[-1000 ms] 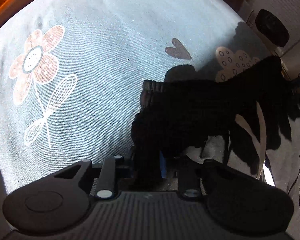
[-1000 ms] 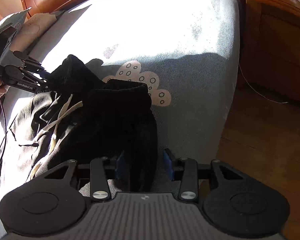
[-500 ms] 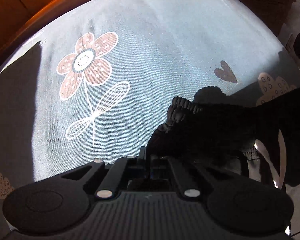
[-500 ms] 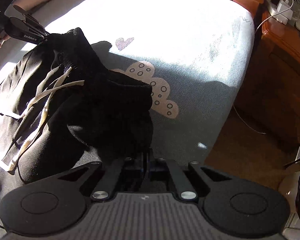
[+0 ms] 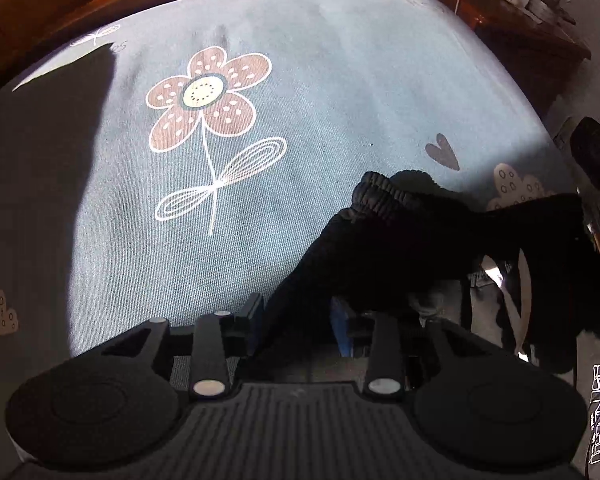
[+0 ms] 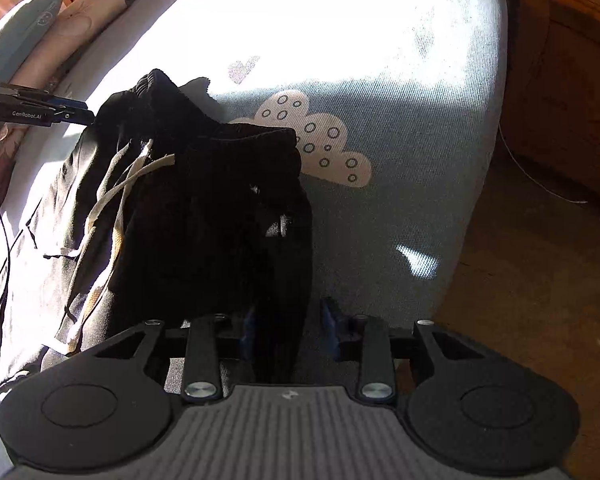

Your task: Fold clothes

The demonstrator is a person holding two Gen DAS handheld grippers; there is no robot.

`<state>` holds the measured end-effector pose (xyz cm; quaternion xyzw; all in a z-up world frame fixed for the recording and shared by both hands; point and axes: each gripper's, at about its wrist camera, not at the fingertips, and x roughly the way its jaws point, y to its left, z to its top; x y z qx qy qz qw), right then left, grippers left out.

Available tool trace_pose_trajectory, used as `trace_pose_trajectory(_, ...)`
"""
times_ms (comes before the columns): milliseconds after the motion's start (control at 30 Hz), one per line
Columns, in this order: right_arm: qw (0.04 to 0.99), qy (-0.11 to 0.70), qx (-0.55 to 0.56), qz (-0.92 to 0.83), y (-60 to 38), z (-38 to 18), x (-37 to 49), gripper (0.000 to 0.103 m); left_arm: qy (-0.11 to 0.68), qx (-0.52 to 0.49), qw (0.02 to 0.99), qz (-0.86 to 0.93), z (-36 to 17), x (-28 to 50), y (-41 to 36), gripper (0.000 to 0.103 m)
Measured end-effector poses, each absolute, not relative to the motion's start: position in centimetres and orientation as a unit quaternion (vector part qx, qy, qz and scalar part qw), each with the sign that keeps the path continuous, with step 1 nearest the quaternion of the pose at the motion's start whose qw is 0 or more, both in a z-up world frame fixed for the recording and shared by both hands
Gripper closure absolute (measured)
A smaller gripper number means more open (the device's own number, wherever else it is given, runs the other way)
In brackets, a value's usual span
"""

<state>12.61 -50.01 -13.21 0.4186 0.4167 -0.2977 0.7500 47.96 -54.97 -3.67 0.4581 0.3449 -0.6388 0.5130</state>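
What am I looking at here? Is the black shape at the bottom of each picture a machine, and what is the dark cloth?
There is no robot here. A person holds a tool in each hand, and each tool has two fingers that pinch like tongs. A wide-angle camera sits on each tool and looks along its fingers, so the black shape at the bottom of each picture is the tool itself. One picture comes from the left gripper, the other from the right gripper. Both look down on a grey-blue sheet printed with a flower, in strong sunlight. On it lies a bunched-up black garment with a pale drawstring. Each gripper has part of the garment between its fingers, but both sets of jaws stand apart, so nothing is clamped.
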Motion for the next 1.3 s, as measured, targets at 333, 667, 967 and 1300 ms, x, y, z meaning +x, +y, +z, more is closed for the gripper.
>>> trace_pose_trajectory(333, 0.72, 0.512, 0.337, -0.325, -49.4, -11.8, 13.8, 0.1, 0.407, 0.465, 0.429, -0.659, -6.8, 43.5, -50.3, 0.064)
trace_pose_trajectory(667, 0.716, 0.511, 0.328, -0.344, -49.5, -10.9, 13.4, 0.083, 0.38, 0.489, 0.562, -0.548, -6.6, 49.0, -51.3, 0.067)
trace_pose_trajectory(967, 0.781, 0.442, 0.277, -0.343, -47.7, -6.6, 15.7, 0.06, 0.395, 0.421, 0.522, -0.628, -2.5, 42.2, -47.1, 0.056)
trace_pose_trajectory(1300, 0.833, 0.465, 0.239, -0.183, -44.5, -10.7, 22.4, 0.06, 0.518, 0.354, 0.58, -0.519, -3.8, 39.6, -36.5, 0.054)
